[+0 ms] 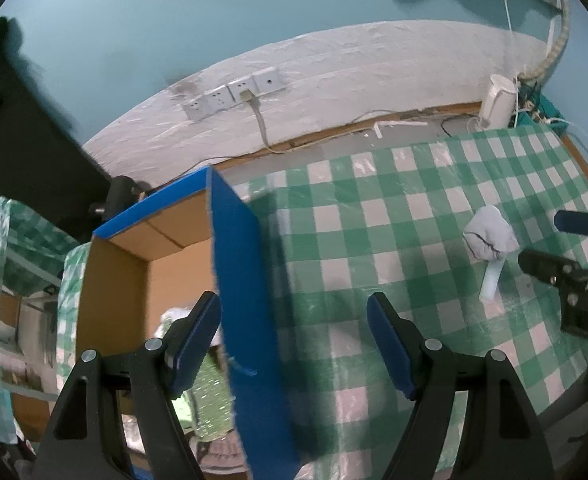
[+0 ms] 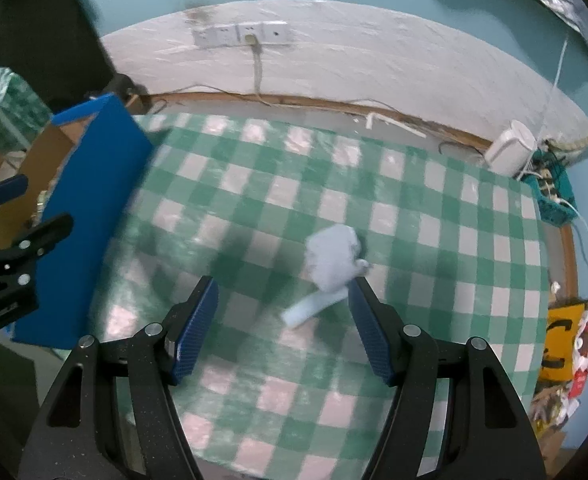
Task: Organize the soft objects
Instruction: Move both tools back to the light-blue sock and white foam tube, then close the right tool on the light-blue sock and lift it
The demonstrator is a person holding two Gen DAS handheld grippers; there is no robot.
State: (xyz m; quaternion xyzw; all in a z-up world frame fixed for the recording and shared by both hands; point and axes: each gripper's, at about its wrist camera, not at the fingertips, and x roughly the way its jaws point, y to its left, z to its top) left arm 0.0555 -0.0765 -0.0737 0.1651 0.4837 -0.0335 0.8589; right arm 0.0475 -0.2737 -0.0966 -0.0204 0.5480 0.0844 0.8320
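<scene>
Looks like pickup step imo: pale blue sock bundle point(image 2: 333, 258) lies on the checked tablecloth point(image 2: 433, 216) well right of the blue box point(image 2: 94, 216), right gripper point(image 2: 284, 320) spread w/ nothing pinched, left gripper point(image 1: 294, 344) spread over the box's wall, so next drop around it & squeeze.

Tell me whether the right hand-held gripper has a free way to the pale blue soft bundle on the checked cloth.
Probably yes. The right hand-held gripper is open and empty, the pale blue soft bundle lies just ahead of its fingertips, and nothing lies between them on the checked cloth.
</scene>
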